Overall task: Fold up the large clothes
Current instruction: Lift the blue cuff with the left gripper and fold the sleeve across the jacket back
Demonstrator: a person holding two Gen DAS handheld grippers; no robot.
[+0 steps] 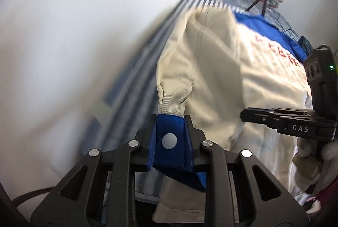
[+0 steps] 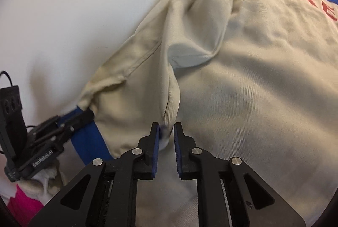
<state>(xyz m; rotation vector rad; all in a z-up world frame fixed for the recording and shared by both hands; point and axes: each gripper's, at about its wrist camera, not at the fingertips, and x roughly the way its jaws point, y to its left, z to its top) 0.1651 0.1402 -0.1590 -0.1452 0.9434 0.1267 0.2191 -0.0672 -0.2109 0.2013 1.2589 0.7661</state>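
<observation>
Left tool [image 1: 170,121] clamped on blue snap-button cuff [image 1: 169,142] of the cream cotton jacket [image 2: 243,79], which lies on striped bed [image 1: 135,62]. Right tool [image 2: 166,127] narrowly apart, w/ jacket fabric between its tips.

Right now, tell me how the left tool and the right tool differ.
The left tool is shut on the jacket's blue cuff; the right tool holds nothing, jaws parted over the beige jacket. The left lifts the sleeve; the right hangs beside it. Both are black two-finger tools.
</observation>
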